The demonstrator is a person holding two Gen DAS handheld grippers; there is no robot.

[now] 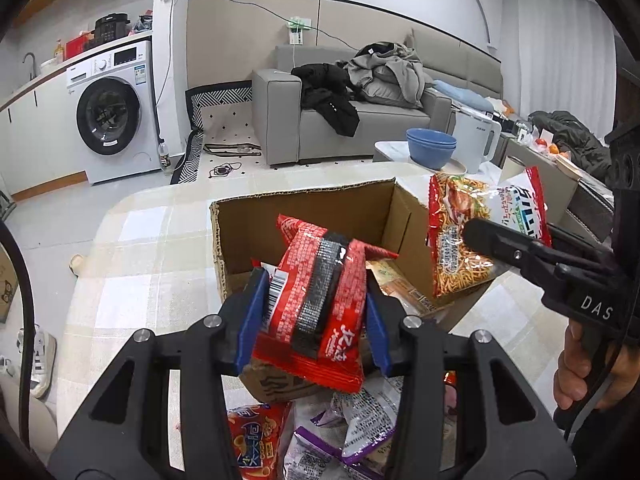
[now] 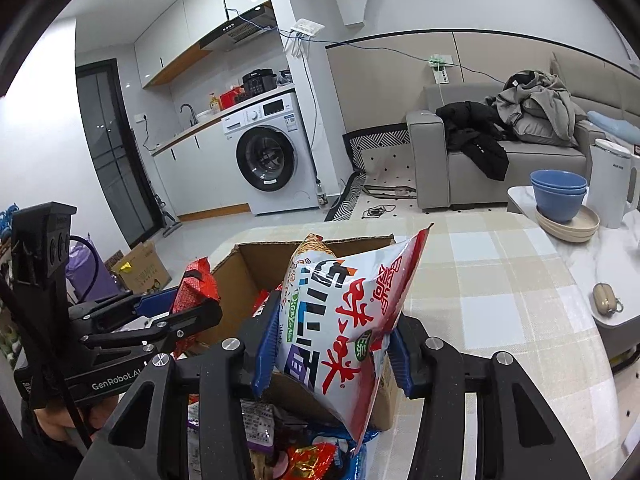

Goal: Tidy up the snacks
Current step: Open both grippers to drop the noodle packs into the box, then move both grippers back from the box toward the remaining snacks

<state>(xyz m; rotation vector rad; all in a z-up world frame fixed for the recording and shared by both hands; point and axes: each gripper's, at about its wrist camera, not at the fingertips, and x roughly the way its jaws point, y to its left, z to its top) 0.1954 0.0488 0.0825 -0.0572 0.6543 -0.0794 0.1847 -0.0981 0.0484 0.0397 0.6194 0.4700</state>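
Ahead of both grippers, a table (image 1: 132, 240) under a pale checked cloth carries an open cardboard box (image 1: 316, 216), its near wall just beyond the fingertips of each tool.

Below the left gripper (image 1: 316, 316), on the cloth nearest the person, lies a loose heap of snack packets (image 1: 352, 420) in red, white and purple wrappers; the same heap shows beneath the right gripper (image 2: 332, 344).

Pinched between the right gripper's blue pads (image 2: 266, 344) stands a large white-and-red snack bag (image 2: 340, 320), upright and slightly tilted, its top corner rising above the box's opening. From the left wrist view this bag hangs over the box's right wall, clamped by the black fingers coming in from the right, with a hand (image 1: 584, 372) gripping the tool's handle.

Pressed between the left gripper's blue pads (image 1: 252, 320) is a smaller red packet (image 1: 320, 304) with a dark stripe down its middle, crumpled and held above the box's near edge. In the right wrist view it sits to the left of the white bag, level with the box's left wall.

Inside the box, just beyond the red packet, the end of a tan wrapped snack (image 1: 400, 284) lies on the floor.
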